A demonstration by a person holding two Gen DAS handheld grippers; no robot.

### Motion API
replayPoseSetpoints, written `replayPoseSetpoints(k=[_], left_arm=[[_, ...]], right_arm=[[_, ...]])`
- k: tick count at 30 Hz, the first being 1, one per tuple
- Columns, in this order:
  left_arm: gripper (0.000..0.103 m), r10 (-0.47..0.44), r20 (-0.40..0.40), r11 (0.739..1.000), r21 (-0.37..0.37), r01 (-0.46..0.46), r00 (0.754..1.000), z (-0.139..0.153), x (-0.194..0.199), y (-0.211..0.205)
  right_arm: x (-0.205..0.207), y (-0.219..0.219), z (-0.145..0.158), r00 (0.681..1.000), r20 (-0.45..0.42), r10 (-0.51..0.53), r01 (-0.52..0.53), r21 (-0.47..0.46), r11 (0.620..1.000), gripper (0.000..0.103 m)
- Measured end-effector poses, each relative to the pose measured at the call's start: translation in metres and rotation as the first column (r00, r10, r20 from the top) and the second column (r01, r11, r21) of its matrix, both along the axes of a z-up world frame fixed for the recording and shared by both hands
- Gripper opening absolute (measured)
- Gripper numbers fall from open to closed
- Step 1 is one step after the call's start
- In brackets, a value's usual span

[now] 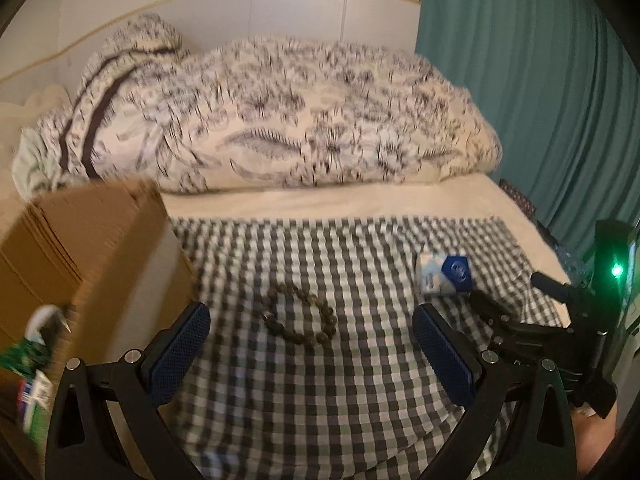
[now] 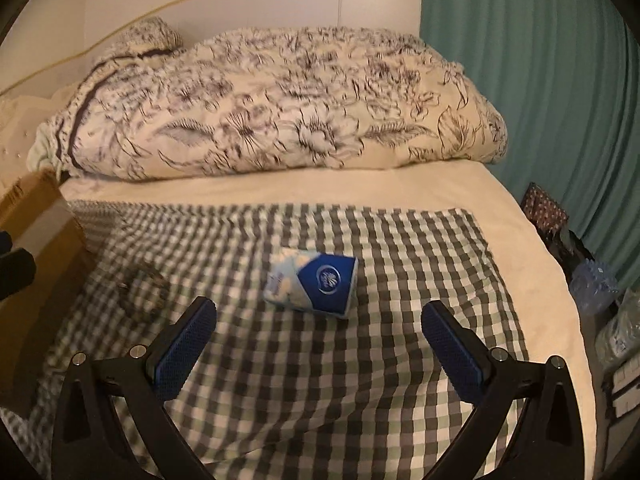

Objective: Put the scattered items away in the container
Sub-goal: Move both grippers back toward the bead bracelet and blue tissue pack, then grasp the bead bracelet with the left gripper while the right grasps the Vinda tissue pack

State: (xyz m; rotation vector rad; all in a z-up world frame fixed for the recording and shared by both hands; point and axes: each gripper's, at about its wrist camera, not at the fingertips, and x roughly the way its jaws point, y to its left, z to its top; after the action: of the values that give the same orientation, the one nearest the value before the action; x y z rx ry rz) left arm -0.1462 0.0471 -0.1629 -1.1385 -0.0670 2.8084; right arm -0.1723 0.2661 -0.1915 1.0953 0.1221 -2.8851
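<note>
A dark bead bracelet (image 1: 299, 318) lies in a ring on the checked cloth (image 1: 360, 380), just ahead of my left gripper (image 1: 310, 328), which is open with nothing between its blue pads. A blue and white tissue pack (image 1: 443, 275) rests further right, close to the other gripper's black body (image 1: 520, 328). In the right wrist view the tissue pack (image 2: 311, 287) sits just beyond my open right gripper (image 2: 319, 320), and the bracelet (image 2: 143, 288) is a blur at the left. The cardboard box (image 1: 92, 248) stands at the left; several packets (image 1: 34, 360) show at its near end.
A folded floral duvet (image 1: 280, 120) fills the back of the bed. A teal curtain (image 1: 540, 80) hangs on the right. Bags and clear plastic items (image 2: 592, 284) crowd the floor beside the bed's right edge. The box's corner (image 2: 36, 208) shows at the left.
</note>
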Motion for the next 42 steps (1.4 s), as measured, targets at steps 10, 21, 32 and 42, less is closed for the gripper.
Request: replayPoseSetpoints(k=[10, 21, 32, 42], left_arm=[[0.103, 0.044, 0.112, 0.999, 0.011, -0.045, 0.993, -0.068, -0.039, 0.004], [0.103, 0.1, 0.185, 0.995, -0.014, -0.099, 0.978, -0.109, -0.071, -0.006], [0.097, 0.09, 0.178, 0.996, -0.044, -0.084, 0.98, -0.115, -0.074, -0.004], [0.021, 0.029, 0.144, 0.997, -0.078, -0.018, 0.989, -0.102, -0.059, 0.006]], right_arm=[[-0.03, -0.01, -0.03, 0.999, 0.049, 0.016, -0.018, 0.036, 0.999, 0.103], [-0.056, -0.017, -0.059, 0.994, 0.108, -0.011, 0.002, 0.083, 0.997, 0.103], [-0.073, -0.026, -0.074, 0.987, 0.157, -0.027, 0.008, 0.123, 0.992, 0.103], [-0.066, -0.018, -0.067, 0.988, 0.15, -0.026, 0.014, 0.077, 0.997, 0.075]])
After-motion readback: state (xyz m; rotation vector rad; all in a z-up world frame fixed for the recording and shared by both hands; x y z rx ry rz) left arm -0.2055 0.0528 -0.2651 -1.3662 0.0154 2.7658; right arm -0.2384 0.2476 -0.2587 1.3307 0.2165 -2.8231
